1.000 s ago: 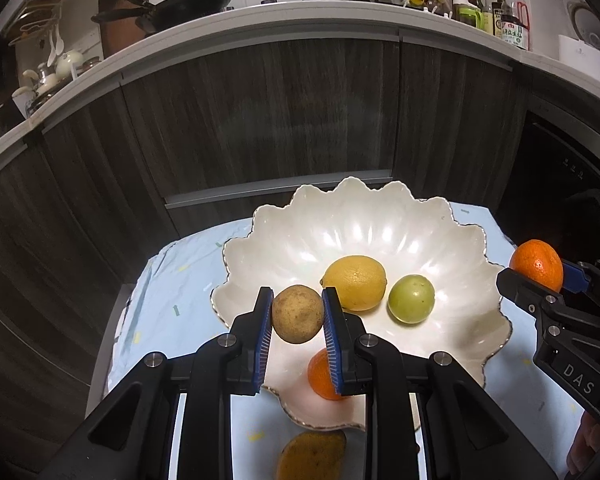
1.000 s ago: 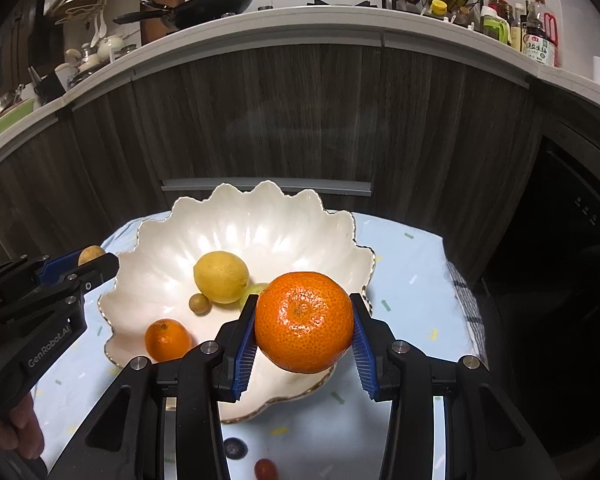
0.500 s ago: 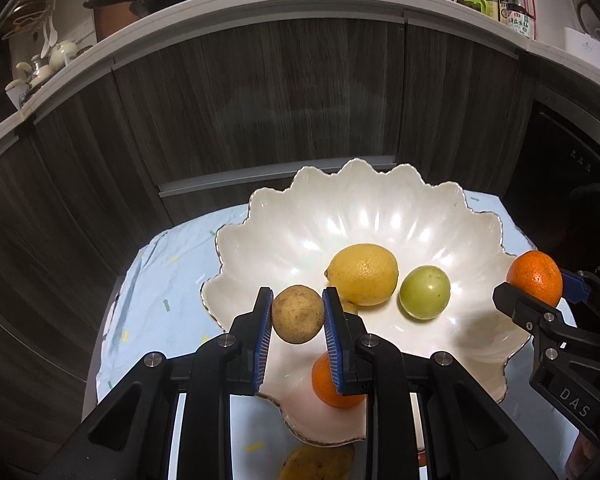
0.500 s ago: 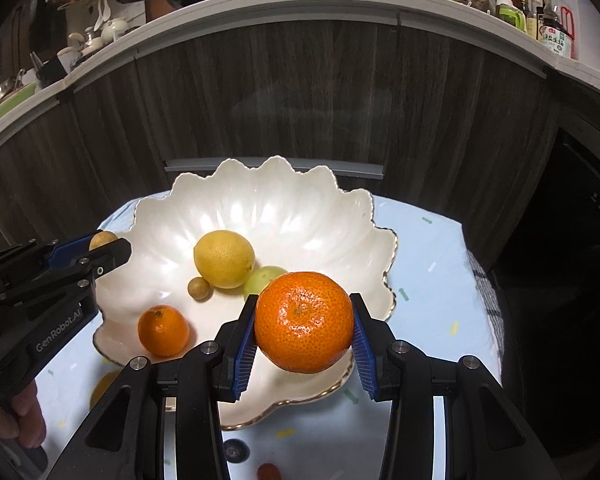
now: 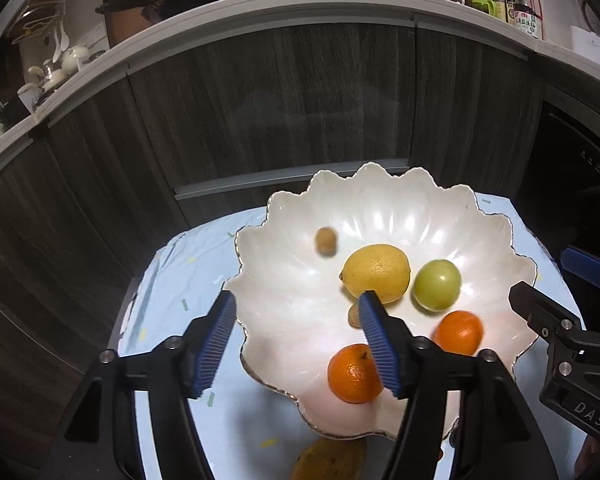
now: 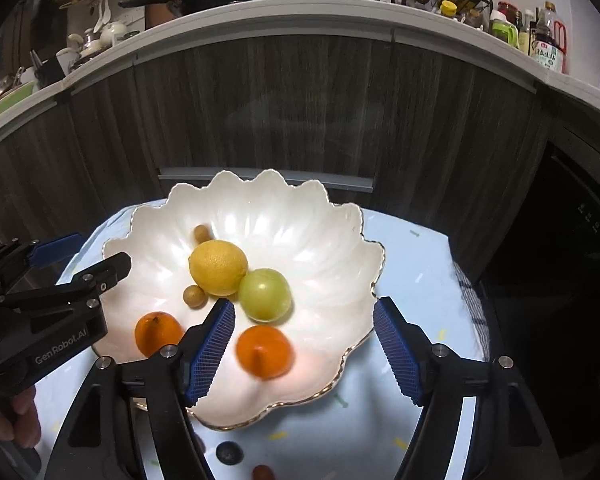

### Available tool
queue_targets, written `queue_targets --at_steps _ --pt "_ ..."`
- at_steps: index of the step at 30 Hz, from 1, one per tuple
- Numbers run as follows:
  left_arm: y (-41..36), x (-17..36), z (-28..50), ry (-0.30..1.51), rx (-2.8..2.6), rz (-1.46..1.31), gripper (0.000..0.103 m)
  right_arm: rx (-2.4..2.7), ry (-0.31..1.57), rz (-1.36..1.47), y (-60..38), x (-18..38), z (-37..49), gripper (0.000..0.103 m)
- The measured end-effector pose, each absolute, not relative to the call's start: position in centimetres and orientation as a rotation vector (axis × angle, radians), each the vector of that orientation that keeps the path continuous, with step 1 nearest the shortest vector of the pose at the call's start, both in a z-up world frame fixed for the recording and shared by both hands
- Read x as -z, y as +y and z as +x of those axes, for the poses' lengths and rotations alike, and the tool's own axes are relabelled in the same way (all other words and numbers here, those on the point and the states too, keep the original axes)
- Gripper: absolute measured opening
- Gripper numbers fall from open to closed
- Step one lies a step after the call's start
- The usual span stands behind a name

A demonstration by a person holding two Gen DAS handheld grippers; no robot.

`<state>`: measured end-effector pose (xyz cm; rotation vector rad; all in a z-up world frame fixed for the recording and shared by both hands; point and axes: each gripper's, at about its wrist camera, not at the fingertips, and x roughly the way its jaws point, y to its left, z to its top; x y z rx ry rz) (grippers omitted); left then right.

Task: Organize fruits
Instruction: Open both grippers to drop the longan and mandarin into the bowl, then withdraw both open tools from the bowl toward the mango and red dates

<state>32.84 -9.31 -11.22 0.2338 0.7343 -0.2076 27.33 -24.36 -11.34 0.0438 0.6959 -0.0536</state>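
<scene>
Left gripper (image 5: pixel 296 344): fingers stand wide with nothing between them; the jaws have just been opening, over the near left rim of the bowl.
Right gripper (image 6: pixel 304 350): fingers stand wide and empty; the jaws have just been opening, over the near right part of the bowl.
Fruit not yet in the bowl: a brownish-yellow fruit (image 5: pixel 330 460) lies on the worktop at the near edge of the left wrist view, just below the bowl's rim; a small dark blue berry (image 6: pixel 229 451) and a small dark red fruit (image 6: pixel 263 472) lie on the light blue speckled worktop cloth (image 6: pixel 412 256) between the right gripper's arms.
Bowl: white scalloped ceramic bowl with a gilt rim (image 6: pixel 374 264), resting on the cloth.
Bowl contents, near: a blurred orange mandarin (image 6: pixel 264 352), just beyond the right fingers; a second orange mandarin (image 6: pixel 158 338) to its left.
Bowl contents, middle: a small tan round fruit (image 6: pixel 195 296), a green round fruit (image 6: pixel 265 295) touching a yellow lemon (image 6: pixel 218 267).
Bowl contents, far: a second small tan round fruit (image 5: pixel 326 242), blurred, on the far left slope.
Deciding relation: judged, the remaining fruits lie nearer than both sets of fingers; the brownish-yellow one sits under the left gripper, the berry and red fruit under the right.
Background: dark wood-grain cabinet fronts (image 6: pixel 300 120).
</scene>
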Motion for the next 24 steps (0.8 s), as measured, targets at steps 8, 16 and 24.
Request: queue_targets --at_steps 8,16,24 --pt "-8.9 9.9 31.5 0.715 0.194 0.231 0.076 0.07 0.682 0.055 -24.7 10.4 26.1 0.073" --pt "-8.7 8.0 29.4 0.683 0.192 0.233 0.077 0.08 0.658 0.071 -24.9 9.3 24.2 0.073" --pt "-8.4 6.7 27.2 0.663 0.198 0.237 0.078 0.1 0.637 0.078 -25.2 8.1 21.9 0.073"
